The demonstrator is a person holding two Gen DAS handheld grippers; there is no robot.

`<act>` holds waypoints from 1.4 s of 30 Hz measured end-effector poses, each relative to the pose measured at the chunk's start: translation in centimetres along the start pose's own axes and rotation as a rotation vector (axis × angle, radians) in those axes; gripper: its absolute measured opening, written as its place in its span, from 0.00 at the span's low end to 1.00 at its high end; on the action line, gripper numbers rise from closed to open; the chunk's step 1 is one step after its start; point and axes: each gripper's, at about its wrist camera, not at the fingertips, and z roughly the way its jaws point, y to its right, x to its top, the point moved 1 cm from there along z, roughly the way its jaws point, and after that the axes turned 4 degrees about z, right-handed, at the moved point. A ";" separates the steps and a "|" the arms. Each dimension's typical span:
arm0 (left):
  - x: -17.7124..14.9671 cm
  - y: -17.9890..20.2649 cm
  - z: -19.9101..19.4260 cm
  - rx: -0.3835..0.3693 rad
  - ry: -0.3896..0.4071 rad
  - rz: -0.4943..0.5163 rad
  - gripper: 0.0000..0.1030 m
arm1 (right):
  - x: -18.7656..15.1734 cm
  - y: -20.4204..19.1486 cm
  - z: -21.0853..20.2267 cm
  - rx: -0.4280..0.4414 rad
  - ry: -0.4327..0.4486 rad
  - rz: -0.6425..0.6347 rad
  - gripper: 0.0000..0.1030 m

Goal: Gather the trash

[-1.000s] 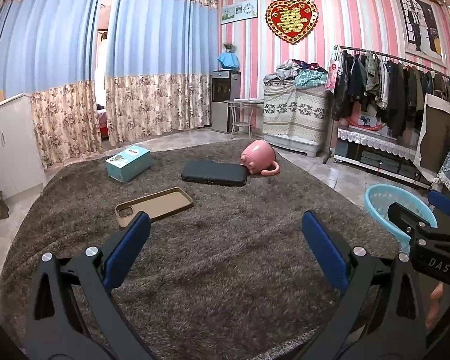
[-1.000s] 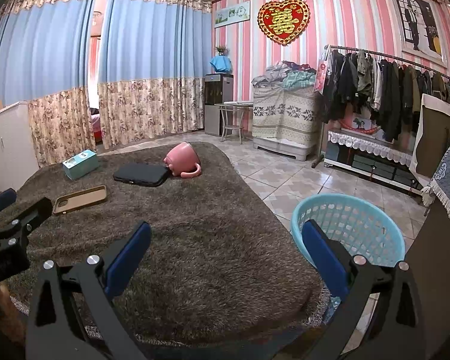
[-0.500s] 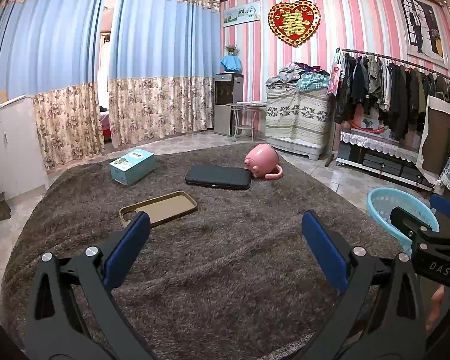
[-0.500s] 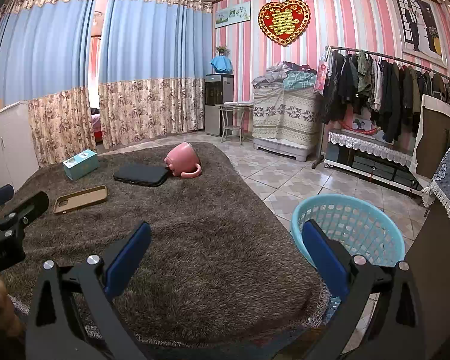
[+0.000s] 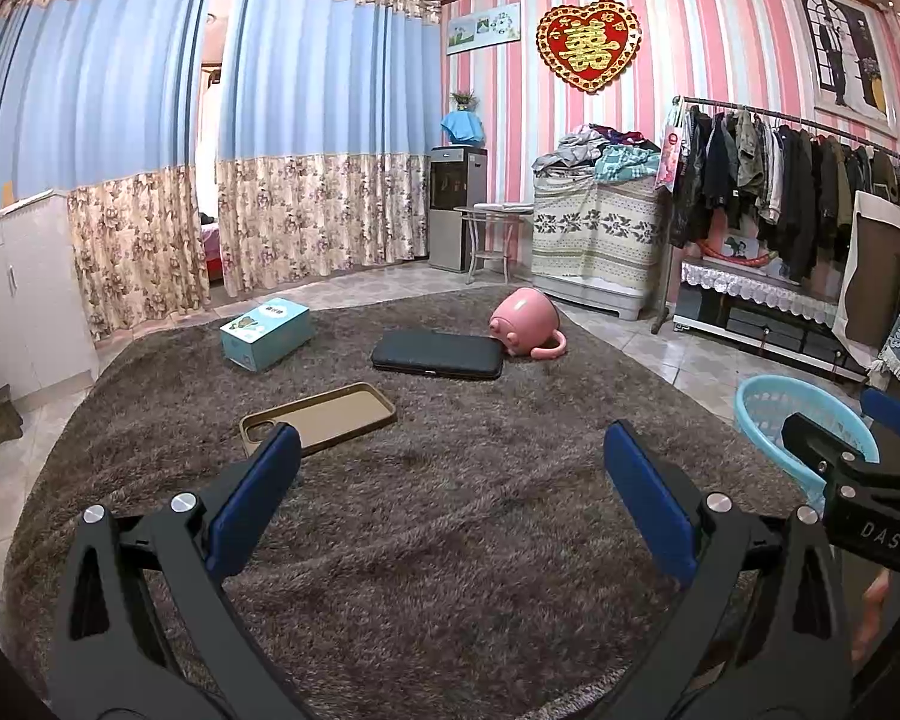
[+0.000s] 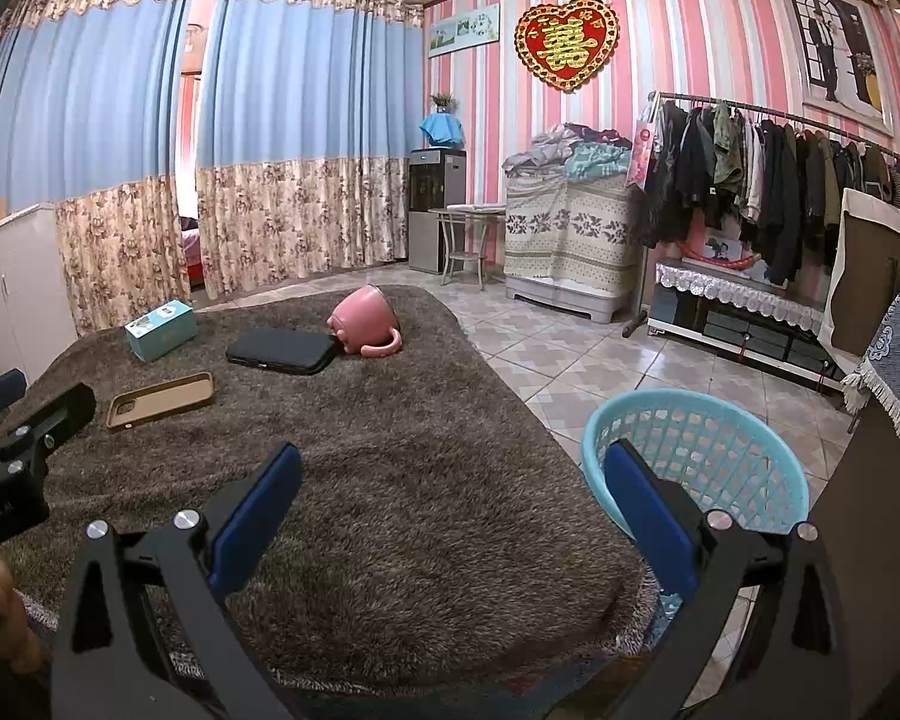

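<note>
Currently both the left gripper (image 5: 450, 468) and right gripper (image 6: 453, 489) hover with fingers spread wide over the rug's (image 5: 450, 540) near edge, holding nothing.

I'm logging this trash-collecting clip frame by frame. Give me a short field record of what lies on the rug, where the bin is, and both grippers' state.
surface: shaggy brown rug
items on rug: teal cardboard box; tan phone case; flat black zip case; pink mug on its side, touching the black case
bin: light blue plastic basket on the tiled floor beside the rug, nothing visible inside
left gripper: open, holds nothing
right gripper: open, holds nothing
</note>
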 end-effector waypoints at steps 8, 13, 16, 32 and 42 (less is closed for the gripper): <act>0.1 -0.1 0.0 0.006 0.000 0.000 0.95 | 0.0 0.0 0.0 0.000 0.000 0.000 0.96; 0.1 -0.1 0.0 0.008 0.002 0.000 0.95 | -0.1 0.0 0.0 0.000 -0.001 0.000 0.96; 0.2 -0.2 0.1 0.009 0.001 -0.002 0.95 | -0.1 0.0 0.0 0.000 0.000 -0.001 0.96; 0.2 0.0 0.0 0.008 0.003 0.001 0.95 | -0.1 0.1 0.1 0.000 0.000 -0.001 0.96; 0.2 -0.1 0.1 0.008 0.003 0.006 0.95 | -0.1 0.1 0.1 0.001 0.002 0.001 0.96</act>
